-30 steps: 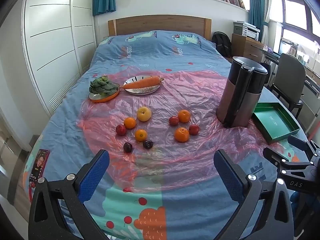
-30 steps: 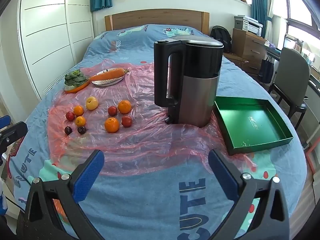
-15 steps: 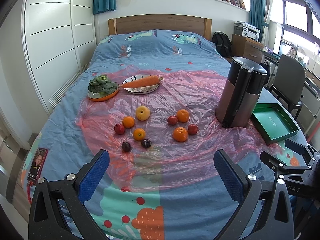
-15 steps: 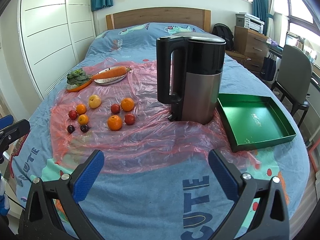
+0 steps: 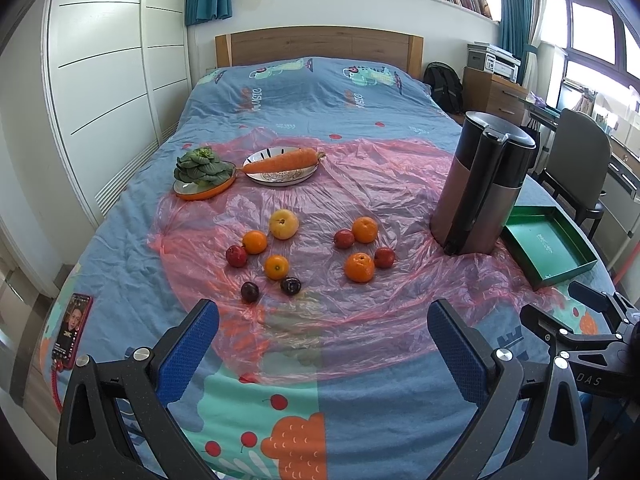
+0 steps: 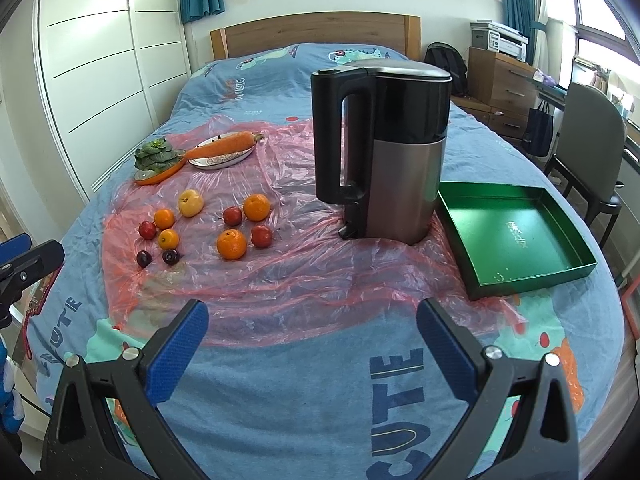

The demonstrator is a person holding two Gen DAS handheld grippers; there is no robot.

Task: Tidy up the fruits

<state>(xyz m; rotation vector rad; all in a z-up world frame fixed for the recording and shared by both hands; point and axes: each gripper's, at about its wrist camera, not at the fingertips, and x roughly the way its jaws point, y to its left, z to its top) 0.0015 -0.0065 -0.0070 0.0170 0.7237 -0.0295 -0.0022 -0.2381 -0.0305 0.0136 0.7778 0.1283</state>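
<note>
Several fruits lie loose on a pink plastic sheet (image 5: 360,184) on the bed: a yellow apple (image 5: 283,223), oranges (image 5: 359,267), small red apples (image 5: 236,255) and two dark plums (image 5: 290,285). They also show in the right wrist view, with the large orange (image 6: 231,244) nearest. An empty green tray (image 6: 516,232) lies at the right, also in the left wrist view (image 5: 548,244). My left gripper (image 5: 322,344) is open and empty, short of the fruits. My right gripper (image 6: 312,340) is open and empty, near the bed's front edge.
A tall black and steel kettle (image 6: 384,148) stands between the fruits and the tray. A carrot on a plate (image 5: 280,162) and greens on an orange dish (image 5: 202,172) sit at the back. A phone (image 5: 70,330) lies at the bed's left edge. A chair (image 6: 592,148) stands right.
Both grippers have drawn back and risen slightly; the scene sits a little farther away. Both stay open and empty. No fruit has moved.
</note>
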